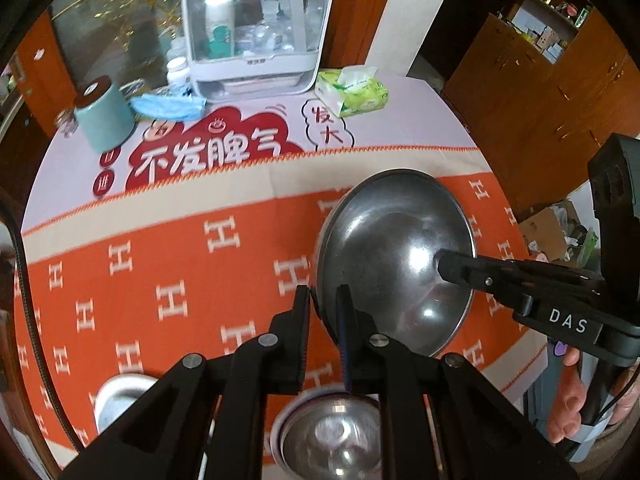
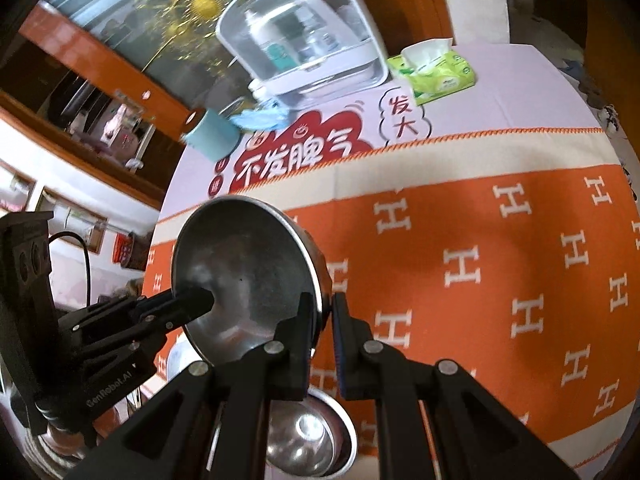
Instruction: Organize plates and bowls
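With the steel bowl [image 1: 396, 264] held tilted above the orange cloth [image 1: 160, 264], left gripper [image 1: 324, 304] and right gripper [image 2: 326, 312] each clenched on opposite rim edges, uneven hand motion could slip the thin rim free, dropping it onto the near bowl [image 1: 332, 436].

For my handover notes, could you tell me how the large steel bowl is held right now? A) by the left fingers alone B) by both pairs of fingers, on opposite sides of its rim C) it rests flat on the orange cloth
B: the left gripper and right gripper each clamp the rim of the large steel bowl, which is tilted above the cloth.
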Demonstrator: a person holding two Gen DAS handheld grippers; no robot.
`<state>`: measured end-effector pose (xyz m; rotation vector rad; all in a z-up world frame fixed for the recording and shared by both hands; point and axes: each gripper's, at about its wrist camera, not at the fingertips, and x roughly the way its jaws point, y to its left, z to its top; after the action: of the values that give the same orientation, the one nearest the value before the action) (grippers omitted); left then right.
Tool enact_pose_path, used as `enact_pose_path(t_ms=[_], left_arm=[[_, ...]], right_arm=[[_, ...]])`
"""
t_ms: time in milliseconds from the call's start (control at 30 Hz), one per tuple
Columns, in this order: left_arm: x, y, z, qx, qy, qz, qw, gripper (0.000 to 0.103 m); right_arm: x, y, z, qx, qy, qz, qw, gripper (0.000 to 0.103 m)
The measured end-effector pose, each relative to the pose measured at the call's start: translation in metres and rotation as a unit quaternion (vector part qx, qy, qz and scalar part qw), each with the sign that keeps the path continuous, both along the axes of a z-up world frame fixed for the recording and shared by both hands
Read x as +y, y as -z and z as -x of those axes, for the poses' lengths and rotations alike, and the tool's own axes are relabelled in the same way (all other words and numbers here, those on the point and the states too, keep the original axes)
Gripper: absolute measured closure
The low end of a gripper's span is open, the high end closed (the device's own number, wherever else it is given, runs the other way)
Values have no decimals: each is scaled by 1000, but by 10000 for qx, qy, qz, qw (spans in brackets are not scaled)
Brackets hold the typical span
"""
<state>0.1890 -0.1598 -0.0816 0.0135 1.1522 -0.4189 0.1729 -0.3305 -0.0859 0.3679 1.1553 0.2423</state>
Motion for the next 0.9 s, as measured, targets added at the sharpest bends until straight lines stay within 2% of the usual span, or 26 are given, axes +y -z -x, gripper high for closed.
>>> enact_pose_path(t_ms=[200,433,633,900], left_arm=[[13,7,48,5,-68,-51,10000,92],[26,32,97,160,-210,17,9996,92],[34,66,127,397,-376,31,9985,92],[36,114,142,937,-424,-97,9947,92]], right_arm=[[16,12,42,72,-241,-55,9997,94],[28,42,86,405,-466,-97,9980,94],[37,72,107,760,-623,-59,9951,94],[54,98,117,950,-816,420,9912,94]])
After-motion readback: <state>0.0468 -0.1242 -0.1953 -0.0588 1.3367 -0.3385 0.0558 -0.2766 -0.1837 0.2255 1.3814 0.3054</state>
